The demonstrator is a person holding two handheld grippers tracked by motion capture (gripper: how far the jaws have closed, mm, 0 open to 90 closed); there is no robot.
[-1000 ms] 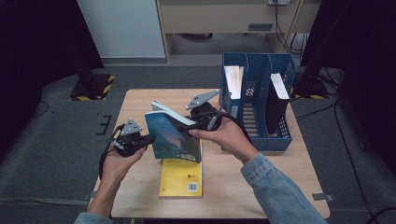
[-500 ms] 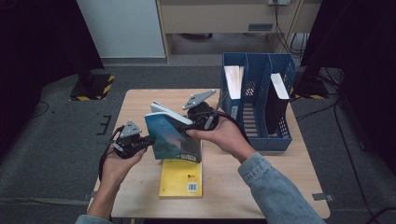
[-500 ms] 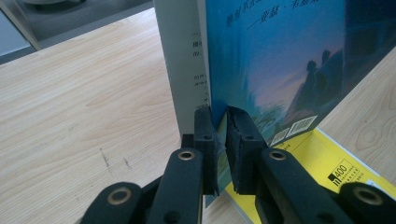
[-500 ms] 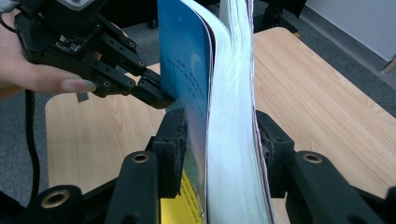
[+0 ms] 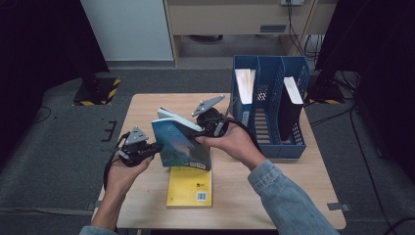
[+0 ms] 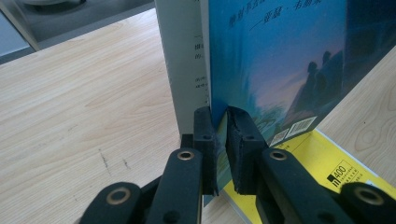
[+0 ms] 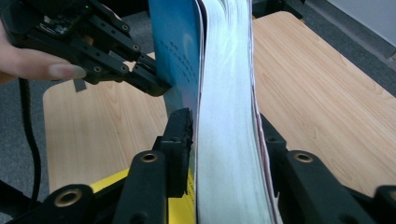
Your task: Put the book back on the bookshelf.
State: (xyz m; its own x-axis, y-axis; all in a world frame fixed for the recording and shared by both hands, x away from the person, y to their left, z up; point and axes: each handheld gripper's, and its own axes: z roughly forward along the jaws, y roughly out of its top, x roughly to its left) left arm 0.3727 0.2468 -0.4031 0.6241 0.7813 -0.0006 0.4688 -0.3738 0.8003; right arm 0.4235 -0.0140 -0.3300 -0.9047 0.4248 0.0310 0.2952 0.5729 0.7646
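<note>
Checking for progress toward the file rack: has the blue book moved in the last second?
No. The blue book sits in the same spot above the yellow book, no closer to the blue file rack.

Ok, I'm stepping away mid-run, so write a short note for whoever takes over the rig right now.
Left tool: shut on the front cover of the blue book, which is held above the table.
Right tool: jaws straddle the book's page block.
Yellow book: flat on the table beneath.
Blue file rack: two books already stand in it.
Done: blue book lifted.
Left, probably: slot it into the rack, then the yellow one.
</note>
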